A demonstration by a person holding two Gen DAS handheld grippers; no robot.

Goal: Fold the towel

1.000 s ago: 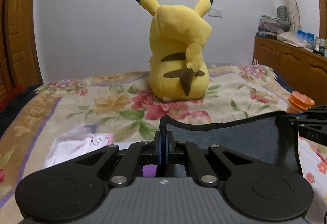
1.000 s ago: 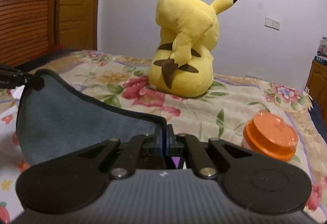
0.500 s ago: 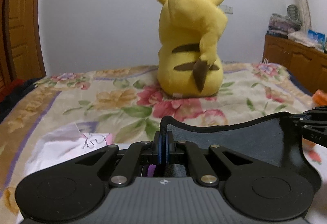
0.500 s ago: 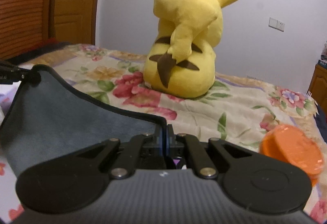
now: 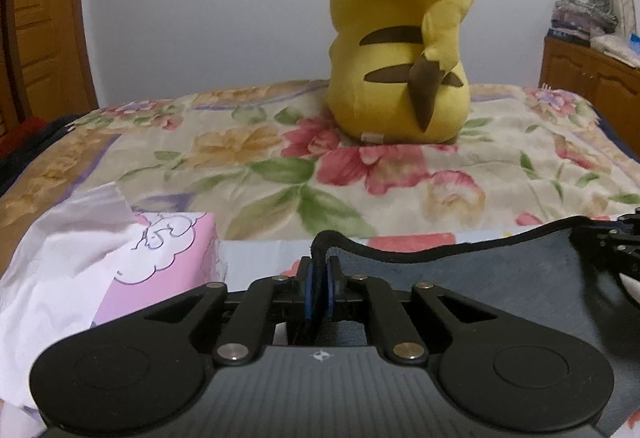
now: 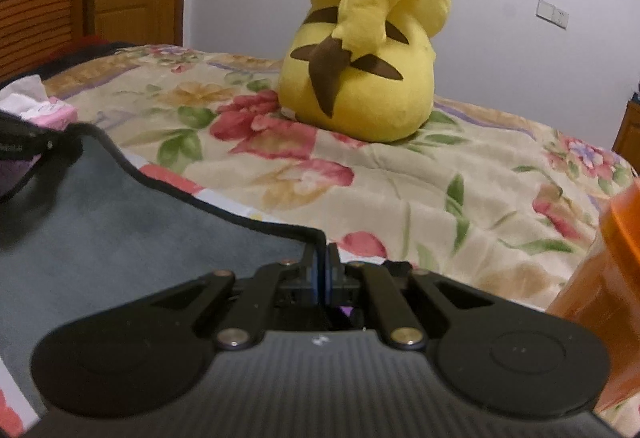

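A dark grey towel (image 5: 472, 274) with a black hem hangs stretched between my two grippers, low over the floral bed. My left gripper (image 5: 319, 270) is shut on its left corner. My right gripper (image 6: 322, 262) is shut on its right corner; the towel (image 6: 120, 234) spreads to the left in the right wrist view. Each gripper shows at the edge of the other's view, the right one in the left wrist view (image 5: 612, 246) and the left one in the right wrist view (image 6: 36, 150).
A yellow Pikachu plush (image 5: 400, 38) sits on the floral bedspread (image 5: 248, 158) ahead. A pink tissue box (image 5: 160, 262) with white tissue lies close at my left. An orange jar (image 6: 612, 278) stands close at the right. Wooden doors stand at left, a cabinet (image 5: 592, 78) at right.
Both grippers have moved forward and down toward the bed with the towel held between them. The plush, tissue box and orange jar now look nearer.
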